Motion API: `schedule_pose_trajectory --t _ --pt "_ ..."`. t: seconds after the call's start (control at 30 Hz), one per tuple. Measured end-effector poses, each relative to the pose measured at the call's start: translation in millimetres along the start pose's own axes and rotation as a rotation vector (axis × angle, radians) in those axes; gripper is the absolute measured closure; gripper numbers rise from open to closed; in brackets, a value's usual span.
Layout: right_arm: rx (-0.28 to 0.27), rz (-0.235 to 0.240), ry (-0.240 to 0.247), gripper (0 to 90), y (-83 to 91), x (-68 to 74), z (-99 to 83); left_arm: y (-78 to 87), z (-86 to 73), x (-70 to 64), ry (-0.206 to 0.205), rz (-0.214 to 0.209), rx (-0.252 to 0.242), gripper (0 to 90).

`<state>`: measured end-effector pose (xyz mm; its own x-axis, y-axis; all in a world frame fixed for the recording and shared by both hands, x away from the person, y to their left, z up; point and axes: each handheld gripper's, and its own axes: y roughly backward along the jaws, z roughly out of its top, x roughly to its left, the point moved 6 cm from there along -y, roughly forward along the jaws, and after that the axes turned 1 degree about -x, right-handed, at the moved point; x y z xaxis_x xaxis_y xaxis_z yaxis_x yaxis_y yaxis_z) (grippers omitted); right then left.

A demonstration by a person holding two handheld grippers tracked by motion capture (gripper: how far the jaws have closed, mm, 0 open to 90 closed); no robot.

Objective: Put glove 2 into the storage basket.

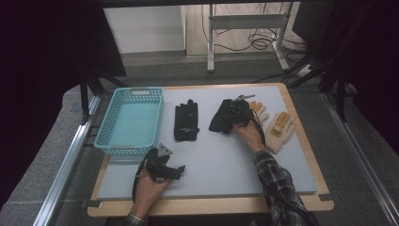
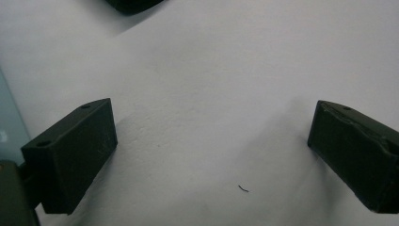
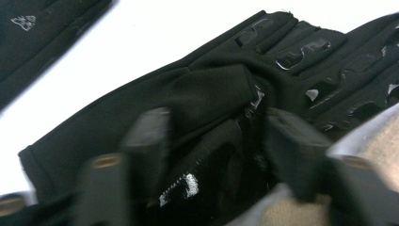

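The right gripper (image 1: 239,114) sits on a black glove (image 1: 221,118) that lies toward the far right part of the grey table (image 1: 226,165), just left of two beige gloves (image 1: 277,129). In the right gripper view the black glove (image 3: 207,94) is soft, matte fabric with a hemmed cuff toward the lower left and its fingers pointing to the upper right, where shiny grip patches run along them. The cloth is bunched into a raised fold in the middle of the glove, and the two jaws stand on either side of that fold, pressing against the fabric, so the gripper is clenched on the glove; a small glossy mark shows on the cloth low between them. A beige glove (image 3: 376,146) shows at the right edge of that view, touching the black one. A second black glove (image 1: 187,121) lies flat and apart to the left, fingers pointing away from the person, between the first glove and a turquoise basket (image 1: 114,117) at the table's left side. The left gripper (image 1: 180,170) rests in the person's hand near the front edge of the table, just in front of the basket, and in the left gripper view its jaws stand wide apart over bare grey surface (image 2: 211,94), holding nothing.
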<state>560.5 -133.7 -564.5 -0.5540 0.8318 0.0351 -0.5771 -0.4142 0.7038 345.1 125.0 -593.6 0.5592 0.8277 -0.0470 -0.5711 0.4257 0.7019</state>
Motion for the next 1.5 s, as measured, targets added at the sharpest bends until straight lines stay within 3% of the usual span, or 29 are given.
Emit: schedule_pose_trajectory --t 0.1,0.2,0.37,0.57,0.87,1.17,1.4,1.5 --pt "0.001 0.035 -0.009 69.0 0.7 4.5 -0.4 0.0 0.0 0.0 0.000 0.000 0.000 2.2" --pt "0.002 0.043 -0.002 77.9 1.3 9.0 0.6 0.0 0.0 0.0 0.000 0.000 0.000 2.2" --pt "-0.005 0.001 0.073 80.2 9.6 15.0 6.8 0.0 0.0 0.0 0.000 0.000 0.000 2.2" --pt "-0.058 0.042 0.091 80.3 36.9 25.0 17.0 0.0 -0.1 0.0 0.000 0.000 0.000 2.2" --pt "-0.121 0.143 0.147 79.6 88.9 66.8 13.9 0.1 -0.1 0.0 -0.001 0.000 0.000 2.2" --pt "-0.125 0.219 0.179 79.1 120.1 105.9 -23.5 0.1 0.0 -0.1 0.000 0.002 -0.001 2.2" --pt "-0.085 0.257 0.158 77.9 114.4 122.7 -65.1 0.2 -0.1 -0.1 0.000 0.002 0.001 2.2" --pt "-0.057 0.284 0.149 70.1 109.1 129.6 -79.8 0.1 0.0 -0.3 0.003 0.001 -0.002 2.2"
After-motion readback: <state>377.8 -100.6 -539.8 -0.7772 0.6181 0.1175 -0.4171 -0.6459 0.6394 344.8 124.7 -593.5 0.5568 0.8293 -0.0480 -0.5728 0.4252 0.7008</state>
